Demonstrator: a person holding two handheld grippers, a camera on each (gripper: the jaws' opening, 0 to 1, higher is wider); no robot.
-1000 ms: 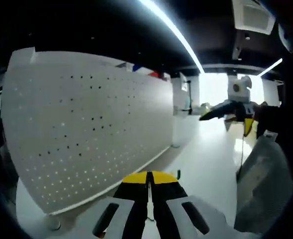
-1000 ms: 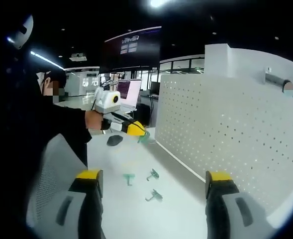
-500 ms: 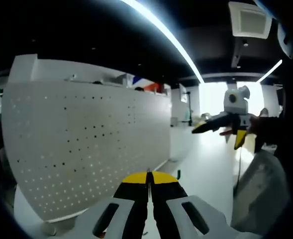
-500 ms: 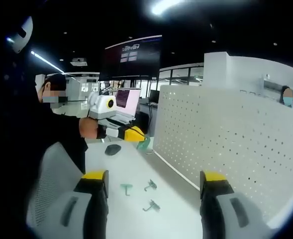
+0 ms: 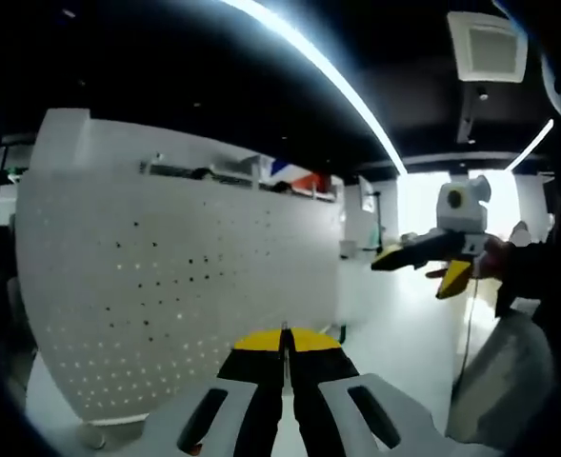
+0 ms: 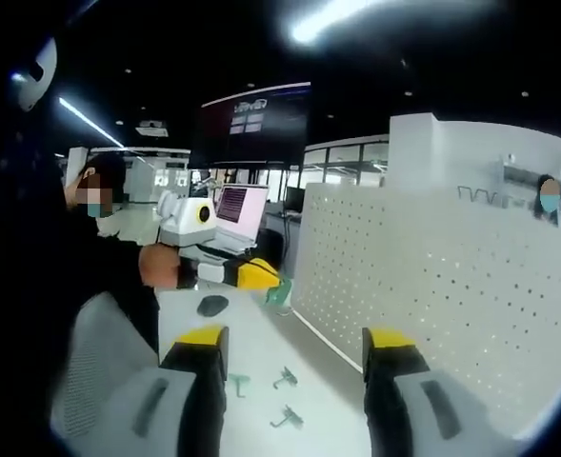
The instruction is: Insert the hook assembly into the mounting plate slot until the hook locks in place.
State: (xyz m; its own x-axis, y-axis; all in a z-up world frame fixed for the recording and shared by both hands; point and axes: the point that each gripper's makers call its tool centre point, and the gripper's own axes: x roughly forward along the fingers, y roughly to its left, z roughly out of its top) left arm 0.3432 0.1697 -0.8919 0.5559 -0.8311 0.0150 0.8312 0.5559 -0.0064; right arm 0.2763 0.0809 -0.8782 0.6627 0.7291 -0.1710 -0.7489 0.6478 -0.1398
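Green hook (image 6: 278, 290) pinched in shut left claw (image 6: 261, 276) has lifted toward pegboard (image 6: 451, 295) at 3 o'clock; right claw (image 6: 294, 345) gapes empty, insertion pending.

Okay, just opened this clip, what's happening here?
A person stands at a white table beside a white pegboard panel, with a pair of tongs in each hand. The left tongs are shut on a green hook, held up in the air near the panel's edge, not yet touching it. The right tongs are open and empty, raised above the table. Three more green hooks lie loose on the table below them. Nothing is hung on the panel yet.
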